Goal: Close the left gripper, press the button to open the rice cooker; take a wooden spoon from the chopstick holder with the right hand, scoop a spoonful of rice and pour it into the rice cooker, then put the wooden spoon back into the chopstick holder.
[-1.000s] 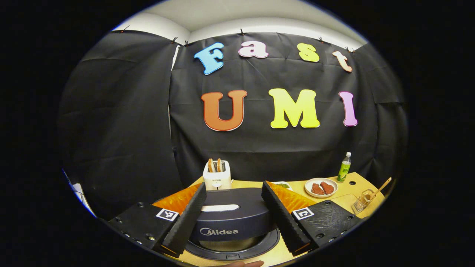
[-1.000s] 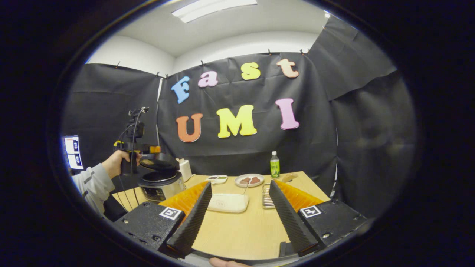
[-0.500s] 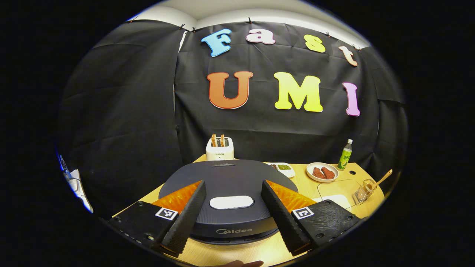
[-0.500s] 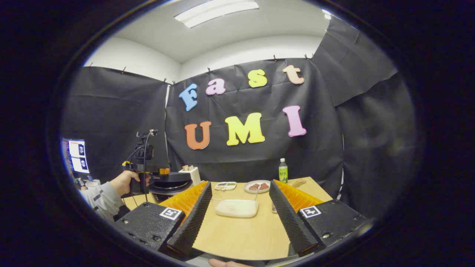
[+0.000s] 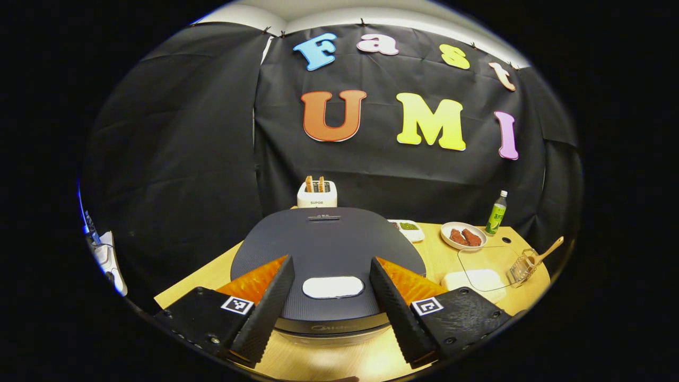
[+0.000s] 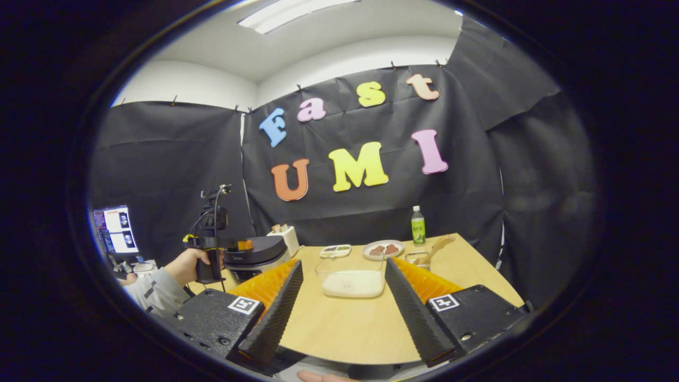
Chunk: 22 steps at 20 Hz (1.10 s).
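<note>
The dark rice cooker sits right below my left gripper, its lid down and flat. The white oval button on the lid lies between the open fingers, which grip nothing. At the table's right edge the clear chopstick holder has the wooden spoon standing in it. The rice container is beside it. My right gripper hangs open over the table's near edge, short of the rice container. Farther left are the cooker and a hand holding the left gripper. The holder and spoon stand behind the container.
A white toaster stands behind the cooker. Along the back are a small divided dish, a plate of meat and a green bottle. Bare wooden tabletop lies in front of the right gripper. A monitor glows at far left.
The cooker's lid stood raised a second ago and now lies flat and closed under the left gripper. The right gripper has shifted a little, with the rice container seen farther off.
</note>
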### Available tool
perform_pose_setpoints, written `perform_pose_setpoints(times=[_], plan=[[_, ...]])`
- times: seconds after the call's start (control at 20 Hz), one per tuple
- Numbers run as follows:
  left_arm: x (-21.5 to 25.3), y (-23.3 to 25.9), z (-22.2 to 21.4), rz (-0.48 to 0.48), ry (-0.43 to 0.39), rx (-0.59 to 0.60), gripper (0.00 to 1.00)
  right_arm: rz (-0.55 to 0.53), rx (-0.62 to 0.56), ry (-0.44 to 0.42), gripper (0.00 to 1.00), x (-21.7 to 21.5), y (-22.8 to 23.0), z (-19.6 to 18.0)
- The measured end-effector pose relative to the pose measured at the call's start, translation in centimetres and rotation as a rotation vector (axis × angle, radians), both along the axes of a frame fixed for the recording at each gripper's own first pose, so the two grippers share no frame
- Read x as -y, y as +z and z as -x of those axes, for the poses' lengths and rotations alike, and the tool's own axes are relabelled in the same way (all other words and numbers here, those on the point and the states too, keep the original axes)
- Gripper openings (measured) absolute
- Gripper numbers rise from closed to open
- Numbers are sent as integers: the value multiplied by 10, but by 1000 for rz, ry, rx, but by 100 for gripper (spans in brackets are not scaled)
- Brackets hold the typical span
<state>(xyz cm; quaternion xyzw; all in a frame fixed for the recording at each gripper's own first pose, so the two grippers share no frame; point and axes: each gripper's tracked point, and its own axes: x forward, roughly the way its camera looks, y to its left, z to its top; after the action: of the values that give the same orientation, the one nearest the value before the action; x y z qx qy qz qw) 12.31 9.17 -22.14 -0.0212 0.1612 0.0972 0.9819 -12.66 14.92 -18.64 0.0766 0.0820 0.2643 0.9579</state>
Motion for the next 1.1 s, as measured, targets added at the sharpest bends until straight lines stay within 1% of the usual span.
perform_pose_setpoints(times=[0.05, 0.1, 0.15, 0.2, 0.3, 0.35, 0.45, 0.5, 0.55, 0.7, 0.75, 0.9, 1.1], plan=[[0, 0, 2, -8, 11, 1, 94, 3, -3, 2, 95, -1, -2, 0], [1, -1, 5, -16, 15, -1, 94, 7, -5, 3, 100, -1, -2, 0], [2, 0, 9, -21, 18, 2, 94, 8, -5, 2, 95, 0, -3, 1], [2, 2, 13, -20, 20, 12, 94, 7, -5, -1, 94, 1, -2, 0], [3, 1, 11, -38, 16, 48, 94, 6, -12, -3, 94, 1, -5, 0], [3, 2, 11, -48, 15, 69, 94, 5, -17, -4, 100, 1, -6, 1], [2, -7, 10, -44, 19, 73, 94, 9, -27, 2, 100, -2, -9, 2], [3, -4, 11, -47, 23, 94, 95, 13, -28, 4, 100, -2, -9, 2], [3, -7, 9, -54, 27, 100, 94, 18, -28, 6, 95, -3, -10, 3], [3, -2, 7, -92, 27, 149, 94, 30, -19, 6, 94, -5, -9, 1], [2, -3, 8, -98, 20, 147, 93, 34, -15, 1, 94, -3, -8, 1], [3, -2, 12, -71, 12, 116, 93, 41, -9, -21, 94, 0, -6, -6], [12, 9, 26, -87, -27, 82, 90, 59, -1, -58, 95, 7, -3, -16]])
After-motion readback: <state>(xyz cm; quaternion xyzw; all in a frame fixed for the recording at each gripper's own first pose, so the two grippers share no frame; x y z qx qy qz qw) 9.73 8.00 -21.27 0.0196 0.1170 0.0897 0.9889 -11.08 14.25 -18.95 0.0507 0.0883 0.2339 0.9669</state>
